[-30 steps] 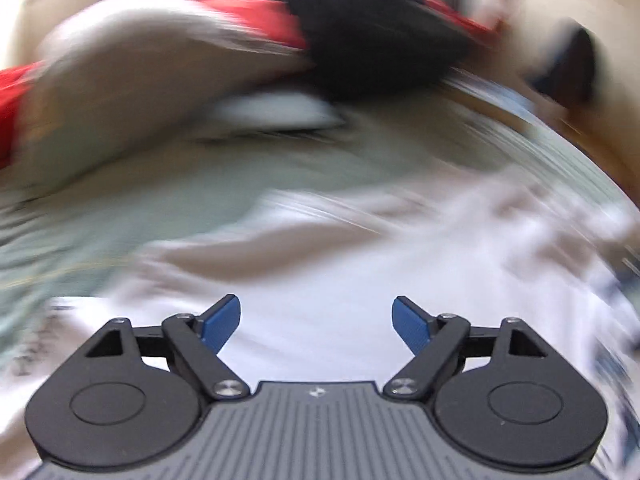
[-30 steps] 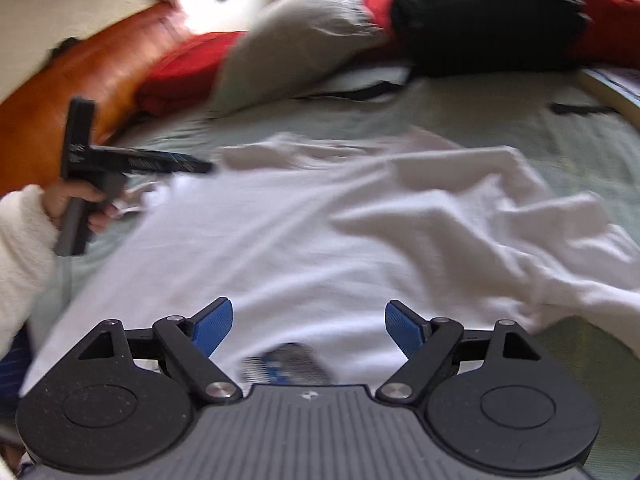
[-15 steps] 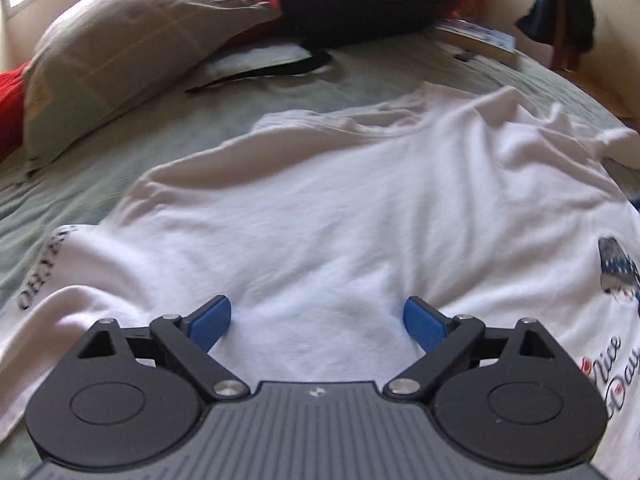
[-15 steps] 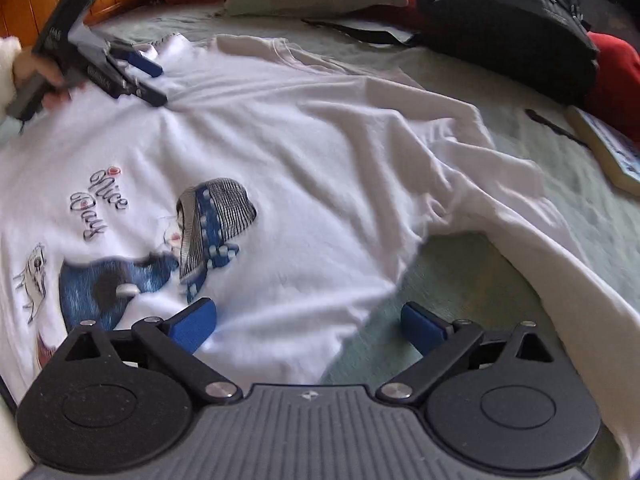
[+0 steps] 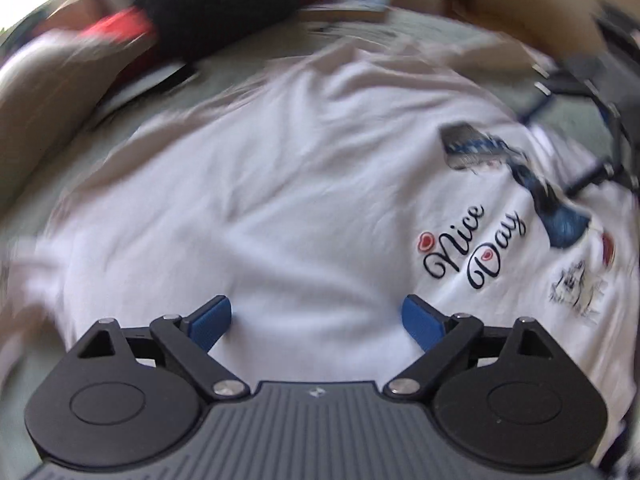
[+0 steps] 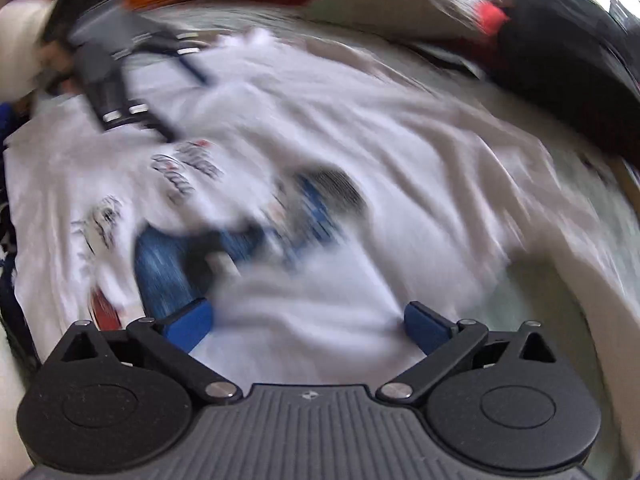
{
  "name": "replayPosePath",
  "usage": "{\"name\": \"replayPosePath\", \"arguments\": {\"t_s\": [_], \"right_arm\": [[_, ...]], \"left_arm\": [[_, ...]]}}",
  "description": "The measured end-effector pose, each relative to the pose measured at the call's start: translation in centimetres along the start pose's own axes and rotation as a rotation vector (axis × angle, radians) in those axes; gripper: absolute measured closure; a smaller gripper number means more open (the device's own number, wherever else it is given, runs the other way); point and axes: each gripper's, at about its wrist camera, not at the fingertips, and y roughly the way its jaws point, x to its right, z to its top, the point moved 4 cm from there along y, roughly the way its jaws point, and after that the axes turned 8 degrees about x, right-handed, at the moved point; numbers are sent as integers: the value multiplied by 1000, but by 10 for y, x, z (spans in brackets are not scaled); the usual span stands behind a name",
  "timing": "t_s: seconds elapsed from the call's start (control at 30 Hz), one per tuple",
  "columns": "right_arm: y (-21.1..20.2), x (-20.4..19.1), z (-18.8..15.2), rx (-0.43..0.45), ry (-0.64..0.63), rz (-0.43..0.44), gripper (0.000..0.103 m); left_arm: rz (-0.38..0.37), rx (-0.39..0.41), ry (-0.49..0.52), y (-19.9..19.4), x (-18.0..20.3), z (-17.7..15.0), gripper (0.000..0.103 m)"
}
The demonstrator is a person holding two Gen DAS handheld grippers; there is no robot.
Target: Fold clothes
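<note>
A white T-shirt (image 5: pixel 288 184) with a "Nice Day" print (image 5: pixel 468 244) lies spread face up on a green bedsheet. It also shows in the right wrist view (image 6: pixel 400 168), blurred. My left gripper (image 5: pixel 316 316) is open and empty, low over the shirt's plain white part. My right gripper (image 6: pixel 308 322) is open and empty over the shirt's lower part, near the blue print (image 6: pixel 168 268). The right gripper shows at the right edge of the left wrist view (image 5: pixel 600 128). The left gripper shows at the upper left of the right wrist view (image 6: pixel 120 76).
A black bag (image 5: pixel 216 4) and red cushions (image 5: pixel 120 28) lie at the head of the bed. A grey pillow (image 6: pixel 392 4) lies beside them. A book (image 5: pixel 348 8) lies on the sheet beyond the shirt. The green sheet (image 6: pixel 560 292) shows at the shirt's right.
Both cameras are swinging and the views are blurred. The left gripper has turned right, bringing the print into view. The right gripper has moved over the shirt toward the print. Both stay open.
</note>
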Motion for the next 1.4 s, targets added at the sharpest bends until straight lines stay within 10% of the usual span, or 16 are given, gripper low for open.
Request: {"name": "replayPosePath", "arguments": {"t_s": [0.33, 0.67, 1.07, 1.4], "right_arm": [[-37, -35, 51, 196, 117, 15, 0], [21, -170, 132, 145, -137, 130, 0], [126, -286, 231, -5, -258, 108, 0], [152, -280, 218, -109, -357, -9, 0]], "left_arm": [[137, 108, -233, -112, -17, 8, 10], [416, -32, -627, -194, -78, -105, 10], [377, 28, -721, -216, -93, -164, 10], [313, 65, -696, -206, -86, -165, 10]]}}
